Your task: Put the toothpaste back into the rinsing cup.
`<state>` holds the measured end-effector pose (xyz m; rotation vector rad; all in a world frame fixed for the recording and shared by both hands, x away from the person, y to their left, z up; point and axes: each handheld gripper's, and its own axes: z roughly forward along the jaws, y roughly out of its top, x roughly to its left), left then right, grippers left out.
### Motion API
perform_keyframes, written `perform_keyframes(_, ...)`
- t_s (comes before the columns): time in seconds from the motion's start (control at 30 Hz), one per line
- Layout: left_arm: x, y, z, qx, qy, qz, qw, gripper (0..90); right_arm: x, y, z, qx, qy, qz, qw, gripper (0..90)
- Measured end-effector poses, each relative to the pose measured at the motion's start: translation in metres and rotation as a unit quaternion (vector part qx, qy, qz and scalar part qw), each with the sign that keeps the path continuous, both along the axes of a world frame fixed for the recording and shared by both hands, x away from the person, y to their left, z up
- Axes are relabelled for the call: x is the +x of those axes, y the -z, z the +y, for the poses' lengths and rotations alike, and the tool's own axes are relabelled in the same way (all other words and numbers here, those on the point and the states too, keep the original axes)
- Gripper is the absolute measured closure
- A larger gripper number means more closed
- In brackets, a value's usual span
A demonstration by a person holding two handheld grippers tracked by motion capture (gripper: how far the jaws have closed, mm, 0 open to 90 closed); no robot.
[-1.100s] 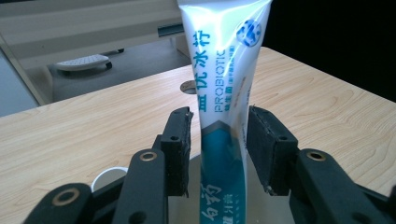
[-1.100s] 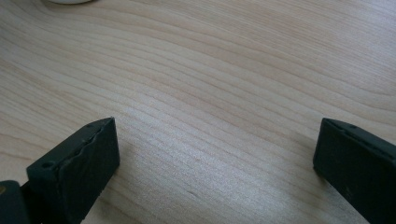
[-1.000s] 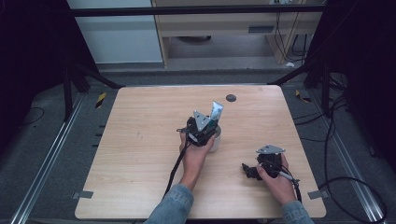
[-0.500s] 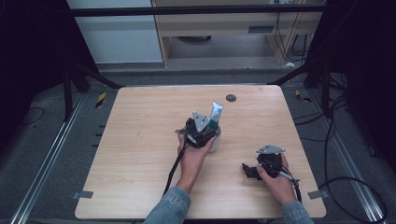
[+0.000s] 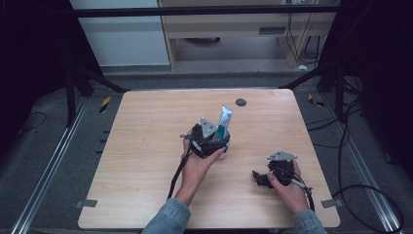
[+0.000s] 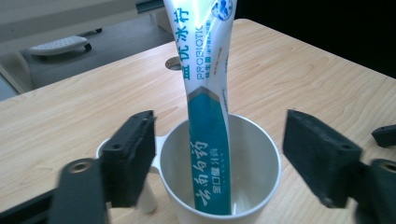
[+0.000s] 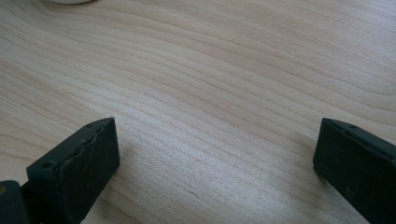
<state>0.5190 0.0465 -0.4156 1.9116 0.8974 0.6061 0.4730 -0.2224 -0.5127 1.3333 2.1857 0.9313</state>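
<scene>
High view, near edge: two denim sleeves come in from the bottom; the left hand carries the left gripper at mid-table, the right hand rests the right gripper low on the table's right side.
Change since a second ago: the left gripper's jaws have just been opening; both hands sit about where they were, and the toothpaste tube leans as before.
Left gripper state: jaws spread wide, one on each side of the white cup, pads clear of both cup and tube.
Right gripper state: jaws wide apart over bare wood, nothing between them.
Tube's place: standing in the cup, lower end at the bottom, tilted so its top rises above the rim and past the frame's top edge in the left gripper view.
Cup's place: on the table, just beyond the left hand, near the middle.
Surface: pale wood-grain table with a dark round grommet near its far edge.
Room beyond: grey floor, black frame legs, loose cables at the right, a pale cabinet and desk at the back.
Left gripper view extra: teal-and-white print and lettering on the tube, the cup's handle behind the left-hand jaw.
Right gripper view extra: close grain of the wood, and a white rim at the top edge, too little to identify.
</scene>
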Motion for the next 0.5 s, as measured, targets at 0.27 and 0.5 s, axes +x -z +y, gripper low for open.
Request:
perform_keyframes(0.27, -0.008, -0.005, 0.003, 0.014, 0.024, 0.038, 0.9989, 9.6, 0.0, 0.0, 0.0, 0.0, 0.0, 0.0, 1.0, 0.6)
perform_keyframes(0.5, -0.013, -0.009, 0.009, 0.014, 0.035, 0.065, 0.9972, 6.6, 0.0, 0.0, 0.0, 0.0, 0.0, -0.001, 1.0, 0.6)
